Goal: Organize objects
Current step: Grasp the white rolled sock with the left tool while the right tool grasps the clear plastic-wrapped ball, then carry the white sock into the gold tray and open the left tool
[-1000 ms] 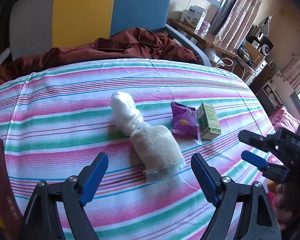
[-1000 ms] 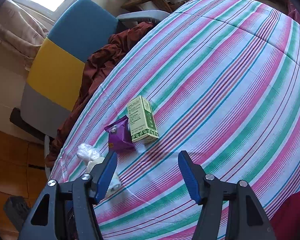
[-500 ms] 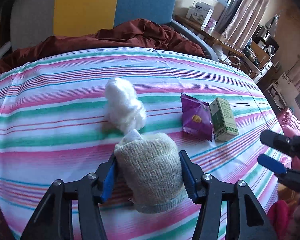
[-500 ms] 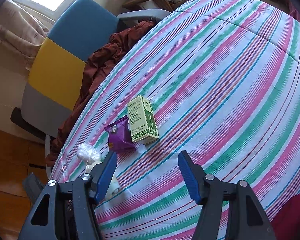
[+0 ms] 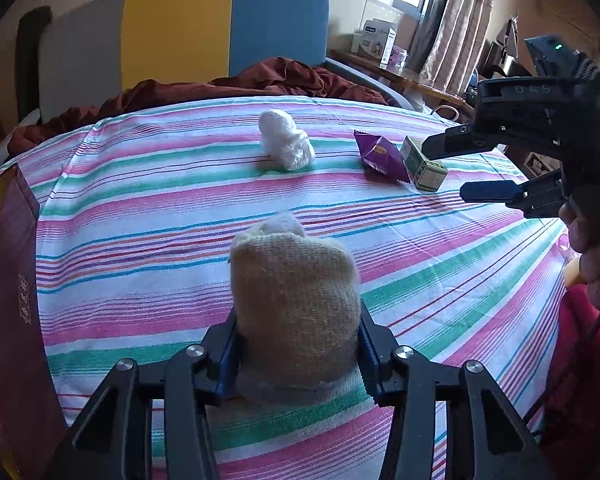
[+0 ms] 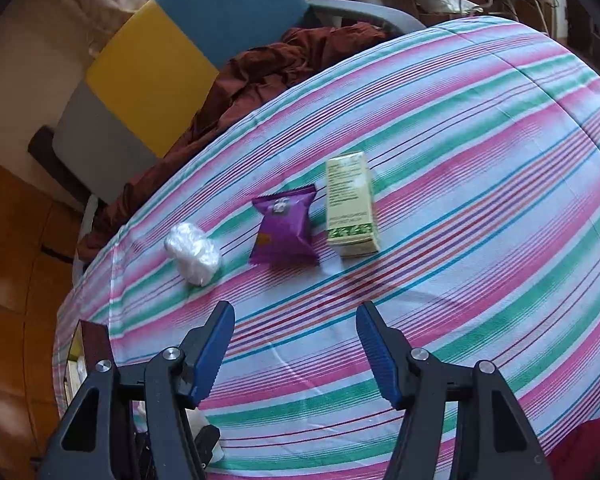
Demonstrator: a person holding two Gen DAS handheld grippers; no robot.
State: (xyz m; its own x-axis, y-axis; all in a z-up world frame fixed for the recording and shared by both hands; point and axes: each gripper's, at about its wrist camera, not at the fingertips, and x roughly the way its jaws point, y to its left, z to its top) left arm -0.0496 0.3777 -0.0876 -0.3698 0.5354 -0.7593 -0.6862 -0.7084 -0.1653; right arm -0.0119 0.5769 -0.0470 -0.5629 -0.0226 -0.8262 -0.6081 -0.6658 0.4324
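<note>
The left gripper (image 5: 298, 344) is clamped on a rolled beige knitted sock (image 5: 296, 304), which stands between its blue pads and rises above the pink, green and white striped bed cover (image 5: 140, 216). The right gripper (image 6: 296, 348) is spread wide with nothing between its fingers; it hovers over the cover just short of the three things left lying there: a crumpled white plastic bag (image 6: 194, 252), a purple foil snack packet (image 6: 286, 230) and a pale green cardboard box (image 6: 350, 204). These lie in a row ahead of the right gripper, the packet almost straight in front, the box just right of it and touching or nearly touching it, the bag apart to the left. The box's long axis runs away from the gripper, so its narrow width seems to suit the open jaws. The right gripper is nearer these three; the left one is well back from them. At the cover's left edge a dark red open box (image 5: 16, 280) shows, likely the place for the sock. The left view shows the sock and the right gripper from the side; the right view shows no sock, but gives the row from above.
</note>
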